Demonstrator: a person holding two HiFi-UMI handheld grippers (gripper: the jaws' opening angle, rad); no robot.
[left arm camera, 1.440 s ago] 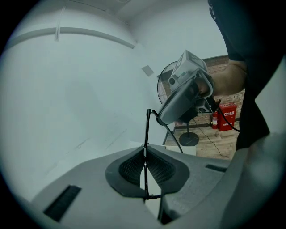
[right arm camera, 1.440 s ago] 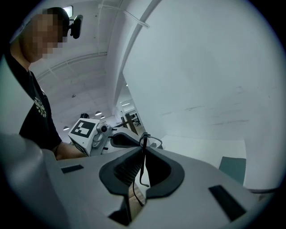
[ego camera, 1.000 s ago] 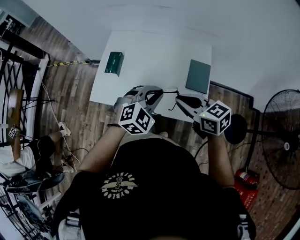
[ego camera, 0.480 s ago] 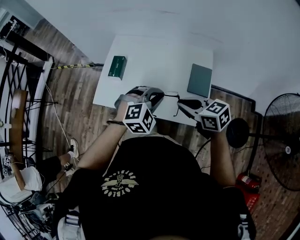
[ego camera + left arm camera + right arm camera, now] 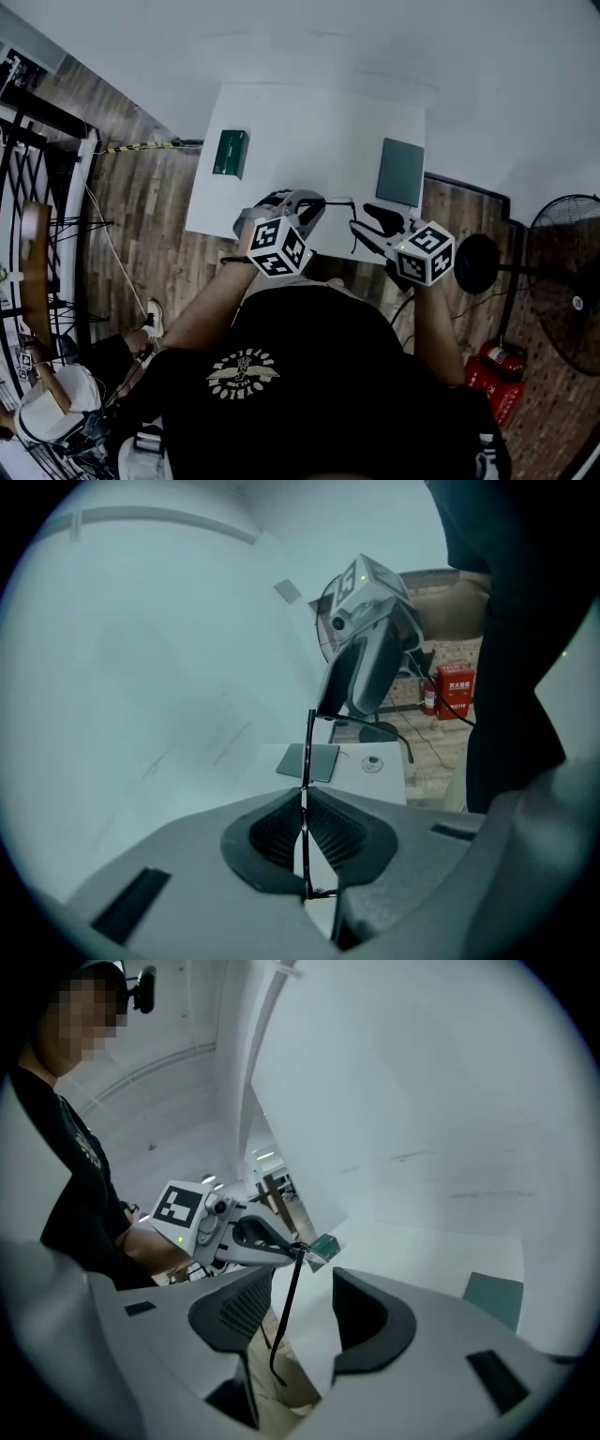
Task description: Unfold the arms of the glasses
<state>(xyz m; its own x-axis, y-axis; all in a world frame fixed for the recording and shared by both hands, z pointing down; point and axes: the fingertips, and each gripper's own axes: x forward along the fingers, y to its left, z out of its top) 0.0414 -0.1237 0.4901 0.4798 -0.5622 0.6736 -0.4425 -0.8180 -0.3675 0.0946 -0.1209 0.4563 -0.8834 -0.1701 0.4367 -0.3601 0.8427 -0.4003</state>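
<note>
A person stands over a white table (image 5: 309,131) with a two-jaw gripper in each hand, the two sets of jaws pointing towards each other above the table's near edge.

The left gripper (image 5: 305,797) has its jaws pressed together on the glasses (image 5: 306,752). The thin black frame runs as a straight upright line through the seam between the two ribbed pads and rises above the jaw tips. From its top, one slim arm of the glasses (image 5: 380,727) reaches away from these jaws, towards the other gripper.

The right gripper (image 5: 300,1288) has its jaws apart, with a clear gap between the pads. A black arm of the glasses hangs down through that gap, lying closer to the jaw on the left of the right gripper view than to the other. Whether it touches that pad cannot be told. Its curved end dips below the jaws.

Past the left jaws and off to their left, a dark green box (image 5: 230,153) lies on the table. Straight beyond the right jaws, a flat grey pad (image 5: 400,172) rests near the table's far right corner.
</note>
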